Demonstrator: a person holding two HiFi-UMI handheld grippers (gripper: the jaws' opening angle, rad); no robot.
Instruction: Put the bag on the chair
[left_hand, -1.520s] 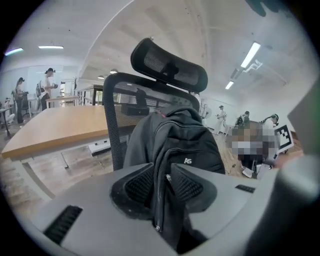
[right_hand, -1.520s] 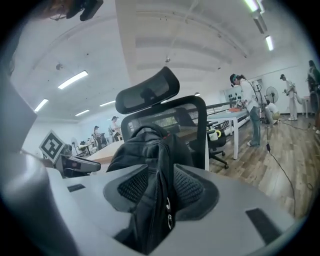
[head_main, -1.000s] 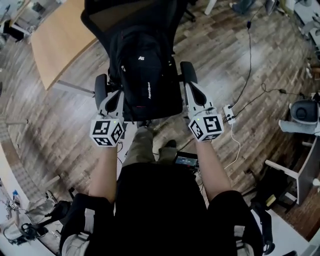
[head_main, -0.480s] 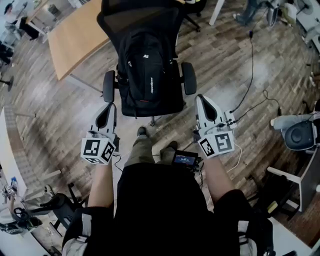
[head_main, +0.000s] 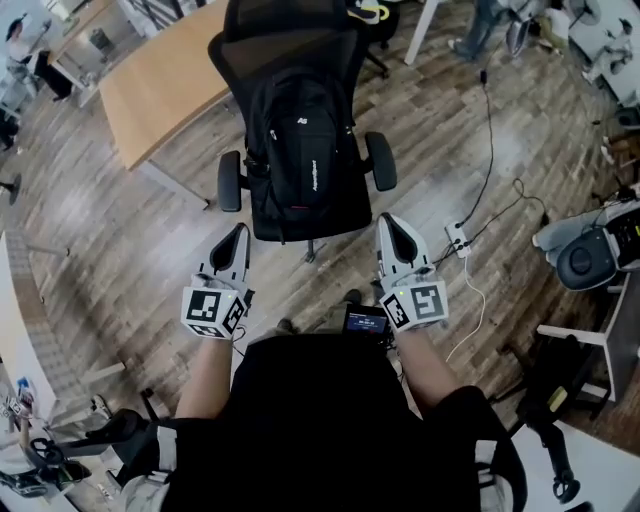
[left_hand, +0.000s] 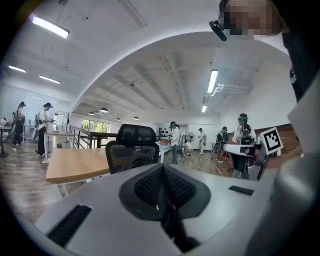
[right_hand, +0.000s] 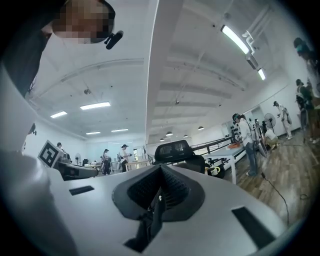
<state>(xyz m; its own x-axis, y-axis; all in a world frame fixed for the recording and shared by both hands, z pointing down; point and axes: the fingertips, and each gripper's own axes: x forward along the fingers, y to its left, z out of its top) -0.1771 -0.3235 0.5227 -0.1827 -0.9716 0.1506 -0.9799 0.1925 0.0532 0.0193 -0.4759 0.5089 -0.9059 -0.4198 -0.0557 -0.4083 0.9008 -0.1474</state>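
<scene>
Black fabric backpack (head_main: 300, 140) sits upright on seat of black mesh office chair (head_main: 230, 180). Leans on backrest, armrests either side, so looks unlikely to tip. Left gripper (head_main: 239, 232) and right gripper (head_main: 389, 222) both clear of chair, off its front corners. Jaws pressed together, nothing between. Judgement: placement done, no support needed. Light wooden desk (head_main: 160, 85) behind-left, apart from bag.

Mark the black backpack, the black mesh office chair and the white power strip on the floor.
black backpack (head_main: 300, 150), head view, middle of front panel
black mesh office chair (head_main: 229, 181), head view, armrest at picture's left
white power strip (head_main: 458, 238), head view, its casing
</scene>
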